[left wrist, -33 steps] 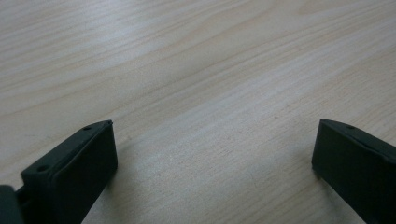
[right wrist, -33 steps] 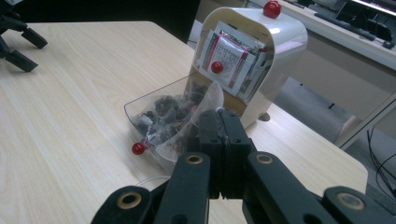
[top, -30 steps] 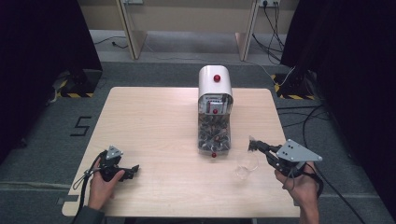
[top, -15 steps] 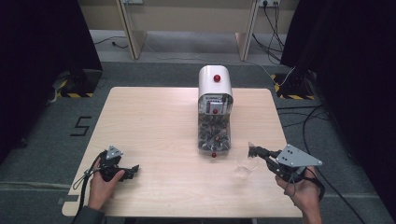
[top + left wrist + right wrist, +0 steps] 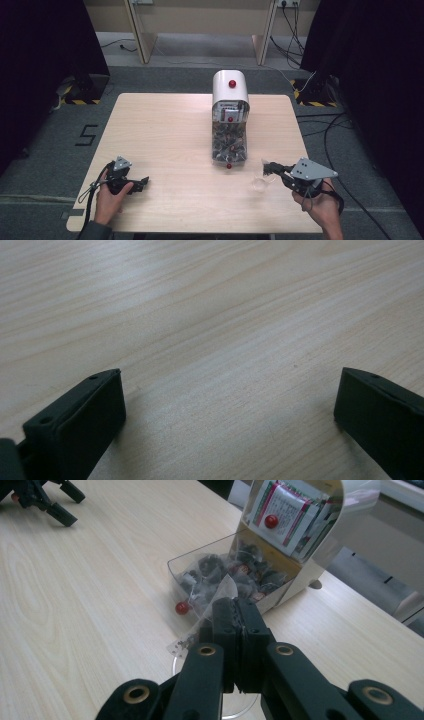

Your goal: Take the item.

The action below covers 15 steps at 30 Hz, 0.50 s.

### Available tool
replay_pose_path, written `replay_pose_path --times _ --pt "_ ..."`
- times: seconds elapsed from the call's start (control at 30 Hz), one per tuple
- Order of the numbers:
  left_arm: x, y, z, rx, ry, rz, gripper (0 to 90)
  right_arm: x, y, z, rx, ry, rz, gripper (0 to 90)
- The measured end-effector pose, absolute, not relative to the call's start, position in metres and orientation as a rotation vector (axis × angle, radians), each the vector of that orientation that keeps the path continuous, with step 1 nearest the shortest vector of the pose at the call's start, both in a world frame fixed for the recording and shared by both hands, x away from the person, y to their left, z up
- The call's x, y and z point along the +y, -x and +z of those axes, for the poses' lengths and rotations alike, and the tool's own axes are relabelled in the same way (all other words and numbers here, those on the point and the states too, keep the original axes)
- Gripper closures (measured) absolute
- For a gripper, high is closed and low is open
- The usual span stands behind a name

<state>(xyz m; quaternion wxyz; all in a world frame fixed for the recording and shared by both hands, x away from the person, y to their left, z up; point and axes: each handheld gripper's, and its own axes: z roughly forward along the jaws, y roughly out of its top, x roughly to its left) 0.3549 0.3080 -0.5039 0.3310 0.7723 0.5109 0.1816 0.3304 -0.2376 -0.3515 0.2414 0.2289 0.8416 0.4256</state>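
Clearly our right gripper point(image 5: 234, 630) is clenched on a thin clear sachet point(image 5: 212, 602), above a clear cup point(image 5: 260, 184) beside the dispenser point(image 5: 230, 120). We judge it could slip or miss the cup, being limp and pinched by one edge. Our left gripper point(image 5: 227, 405) rests released on the table point(image 5: 165, 130).

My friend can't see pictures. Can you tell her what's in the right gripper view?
The right gripper is shut on a small clear packet, held above a clear cup on a pale wooden table. Behind it stands a white dispenser with a clear tray full of dark packets and a red knob. Far off, the left gripper rests on the table.
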Motion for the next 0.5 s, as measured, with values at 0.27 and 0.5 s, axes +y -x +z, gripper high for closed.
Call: replay_pose_path --times 0.27,0.5 --pt "0.308 -0.355 -0.504 1.335 -2.019 0.475 0.0 -0.23 -0.334 -0.36 2.35 -0.61 1.132 90.0" --pt "0.308 -0.355 -0.504 1.335 -2.019 0.475 0.0 -0.225 -0.344 -0.375 2.39 -0.634 1.095 90.0"
